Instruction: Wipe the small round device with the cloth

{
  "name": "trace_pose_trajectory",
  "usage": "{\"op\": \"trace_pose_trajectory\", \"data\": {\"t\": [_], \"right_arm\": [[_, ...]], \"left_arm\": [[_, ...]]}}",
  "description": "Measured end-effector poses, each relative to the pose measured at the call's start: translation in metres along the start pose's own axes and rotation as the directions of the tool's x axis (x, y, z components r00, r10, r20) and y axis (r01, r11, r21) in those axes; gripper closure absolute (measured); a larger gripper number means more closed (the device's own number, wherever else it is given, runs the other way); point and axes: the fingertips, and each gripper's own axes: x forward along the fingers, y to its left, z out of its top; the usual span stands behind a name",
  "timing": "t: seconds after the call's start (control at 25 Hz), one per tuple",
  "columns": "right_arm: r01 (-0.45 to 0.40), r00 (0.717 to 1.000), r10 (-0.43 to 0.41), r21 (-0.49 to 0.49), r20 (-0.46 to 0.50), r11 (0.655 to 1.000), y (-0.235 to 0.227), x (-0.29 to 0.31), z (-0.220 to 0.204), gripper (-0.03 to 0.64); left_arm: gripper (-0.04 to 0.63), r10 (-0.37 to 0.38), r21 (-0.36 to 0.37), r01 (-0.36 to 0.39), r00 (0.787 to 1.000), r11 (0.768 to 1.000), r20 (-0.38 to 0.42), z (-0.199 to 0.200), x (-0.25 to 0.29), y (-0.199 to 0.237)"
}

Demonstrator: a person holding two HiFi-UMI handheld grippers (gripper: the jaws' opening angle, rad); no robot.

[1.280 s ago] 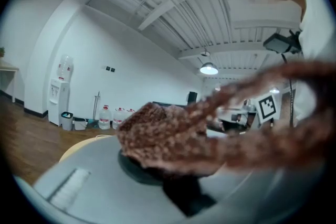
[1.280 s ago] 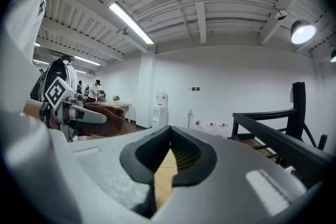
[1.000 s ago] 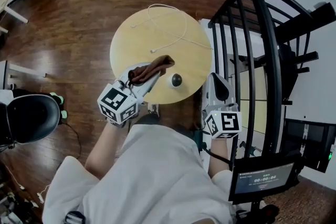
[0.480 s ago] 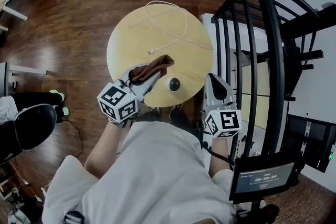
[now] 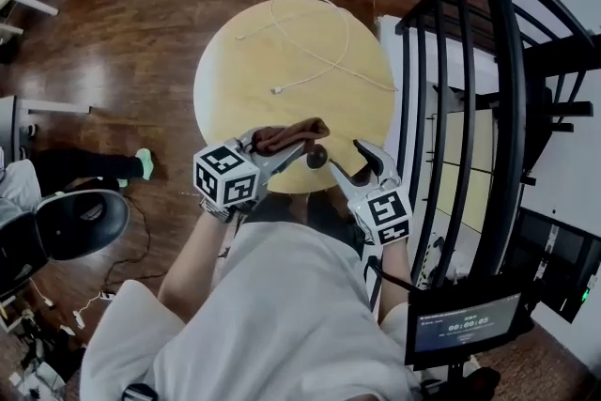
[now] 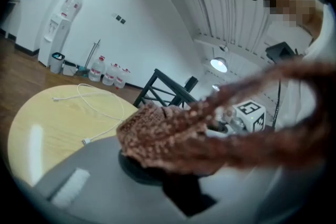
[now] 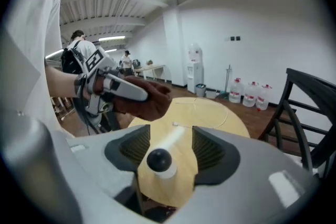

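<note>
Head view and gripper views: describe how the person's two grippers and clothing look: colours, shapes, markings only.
The left gripper and the right gripper have pale grey bodies, each carrying a white cube with black square markers. The right gripper's pads are dark and ribbed. The person wears a pale short-sleeved shirt.

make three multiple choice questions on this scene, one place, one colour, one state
1. Where is the device? A on the floor B at the table edge nearest the person C at the table's middle
2. What colour is the cloth? A blue B white C brown
3. How is the right gripper? A open B shut on the cloth C shut on the cable
1 B, it stands at the near rim; 2 C, brown in the left gripper; 3 A, its jaws have just been opening and flank the device without touching.
</note>
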Motion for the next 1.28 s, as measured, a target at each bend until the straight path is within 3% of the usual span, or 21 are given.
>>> {"op": "trace_pose_trajectory", "data": {"t": [0.2, 0.48, 0.72, 1.04, 1.28], "right_arm": [[-0.100, 0.977, 0.096, -0.013, -0.190, 0.995, 0.045, 0.029, -0.041, 0.342], [-0.117, 0.933, 0.076, -0.099, -0.352, 0.988, 0.052, 0.072, -0.087, 0.301], [-0.117, 0.920, 0.108, -0.001, -0.376, 0.993, 0.059, 0.084, -0.100, 0.290], [-0.125, 0.908, 0.126, 0.030, -0.400, 0.992, 0.068, 0.089, -0.104, 0.296], [-0.114, 0.909, 0.121, 0.042, -0.399, 0.993, 0.072, 0.087, -0.102, 0.296]], "left_arm": [[0.502, -0.022, -0.029, 0.020, 0.997, 0.999, -0.075, -0.020, -0.007, 0.006], [0.503, -0.032, -0.089, 0.023, 0.994, 0.996, -0.107, -0.040, 0.007, 0.038], [0.502, -0.109, -0.142, 0.083, 0.977, 0.986, -0.185, -0.057, 0.023, 0.023], [0.503, -0.110, -0.047, 0.100, 0.949, 0.994, -0.296, -0.080, 0.035, 0.021], [0.505, -0.098, 0.020, 0.116, 0.905, 0.993, -0.415, -0.093, 0.043, 0.027]]}}
